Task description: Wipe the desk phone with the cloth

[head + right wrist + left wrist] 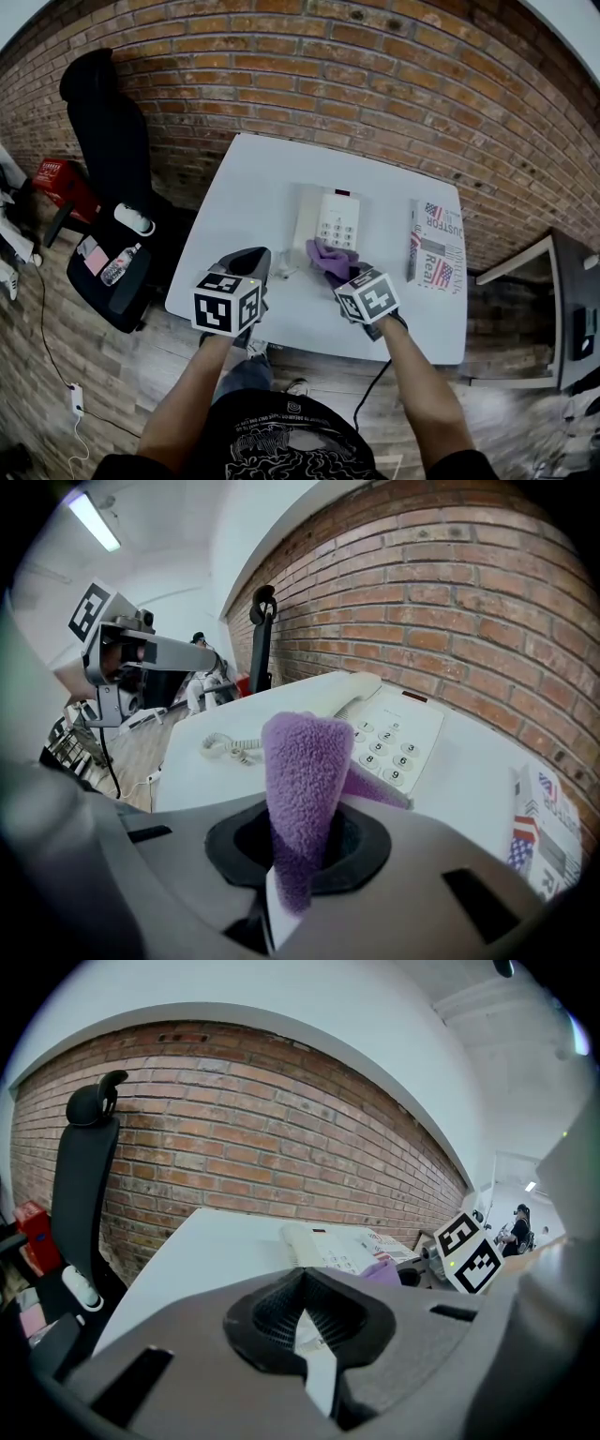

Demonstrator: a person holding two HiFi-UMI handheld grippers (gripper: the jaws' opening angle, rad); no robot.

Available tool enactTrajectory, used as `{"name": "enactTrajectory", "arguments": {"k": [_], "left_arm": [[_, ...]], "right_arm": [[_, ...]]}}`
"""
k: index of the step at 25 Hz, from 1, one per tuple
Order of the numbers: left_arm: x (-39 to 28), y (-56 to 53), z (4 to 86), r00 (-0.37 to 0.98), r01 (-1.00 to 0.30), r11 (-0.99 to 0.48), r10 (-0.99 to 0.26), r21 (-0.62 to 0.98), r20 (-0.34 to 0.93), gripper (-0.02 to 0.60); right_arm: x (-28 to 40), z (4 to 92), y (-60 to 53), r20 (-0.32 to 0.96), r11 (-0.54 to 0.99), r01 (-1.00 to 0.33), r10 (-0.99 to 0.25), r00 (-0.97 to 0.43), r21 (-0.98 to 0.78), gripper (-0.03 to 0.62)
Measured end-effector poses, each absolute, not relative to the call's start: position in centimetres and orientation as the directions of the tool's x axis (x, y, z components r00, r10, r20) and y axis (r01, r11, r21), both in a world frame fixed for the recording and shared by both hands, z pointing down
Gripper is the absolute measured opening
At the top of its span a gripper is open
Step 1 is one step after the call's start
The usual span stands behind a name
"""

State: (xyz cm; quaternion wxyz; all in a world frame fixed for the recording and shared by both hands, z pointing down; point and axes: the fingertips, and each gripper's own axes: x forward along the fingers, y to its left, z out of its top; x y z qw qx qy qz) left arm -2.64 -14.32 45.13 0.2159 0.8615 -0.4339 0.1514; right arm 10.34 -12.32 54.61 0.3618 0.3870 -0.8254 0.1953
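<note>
Desk phone [330, 221] on the white table [244, 187], with the purple cloth [330, 258] at the phone's near edge.

The phone lies keypad up near the table's middle, handset along its left side. Its coiled cord [228, 745] rests on the table top just to the left. The right gripper [298, 850] is clenched on the cloth, which stands up out of the jaws with one fold spreading toward the keypad. The left gripper [302, 1309] is beside it over the table's near edge, jaws together with nothing between them. A printed paper [438, 246] lies right of the phone. A black chair [111, 141] stands left of the table against the brick wall [394, 84].
</note>
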Motion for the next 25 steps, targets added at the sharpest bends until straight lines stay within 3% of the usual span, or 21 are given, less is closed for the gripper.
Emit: {"name": "enactTrajectory", "arguments": {"k": [25], "left_arm": [[-2.5,-19.3,45.5,0.605,-0.789,-0.567,-0.651,0.237,0.458,0.005]], "right_arm": [[12.4,44.5,-21.1,0.676,0.641,-0.758,-0.611,-0.412,0.118,0.044]]}}
